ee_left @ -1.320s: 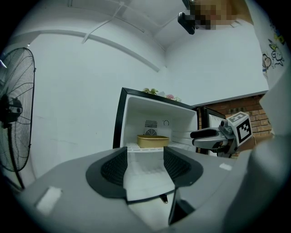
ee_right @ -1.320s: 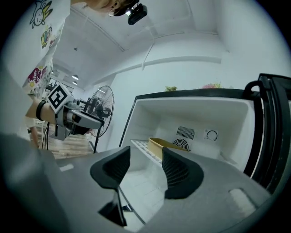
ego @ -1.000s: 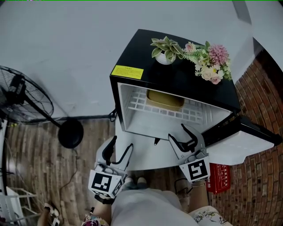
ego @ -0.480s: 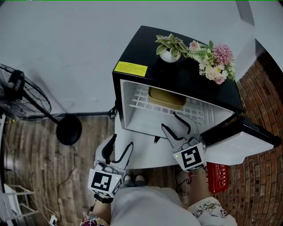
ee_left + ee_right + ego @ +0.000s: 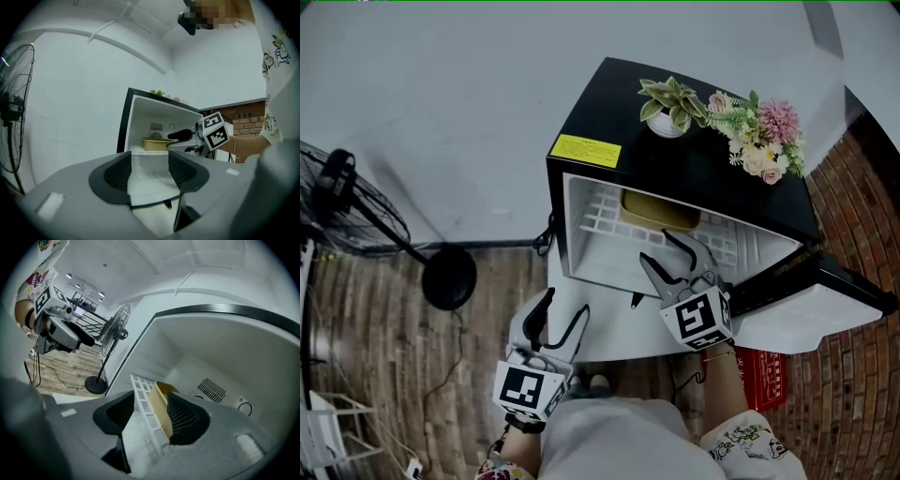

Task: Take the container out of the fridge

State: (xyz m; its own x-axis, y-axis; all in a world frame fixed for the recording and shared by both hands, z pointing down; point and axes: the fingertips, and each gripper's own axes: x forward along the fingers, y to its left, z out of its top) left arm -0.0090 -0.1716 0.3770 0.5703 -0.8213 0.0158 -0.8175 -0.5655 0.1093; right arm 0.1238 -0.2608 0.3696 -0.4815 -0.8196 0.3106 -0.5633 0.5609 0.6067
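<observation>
The white wire shelf (image 5: 598, 214) holds a yellow container (image 5: 661, 210) (set far back); the fridge top (image 5: 675, 171) carries a potted plant (image 5: 668, 103) and flowers (image 5: 764, 142).

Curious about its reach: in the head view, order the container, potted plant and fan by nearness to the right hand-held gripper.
1. The container, on the fridge shelf, just ahead of the right hand-held gripper.
2. The potted plant, atop the fridge.
3. The fan, far left.

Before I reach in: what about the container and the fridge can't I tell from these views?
- Back edge of the container: head view, under the fridge top.
- Its far end: left gripper view, behind the right gripper.
- Whether it is lidded or full: right gripper view sees it edge-on, partly behind a jaw.
- Print on the yellow label: head view, too small.
</observation>
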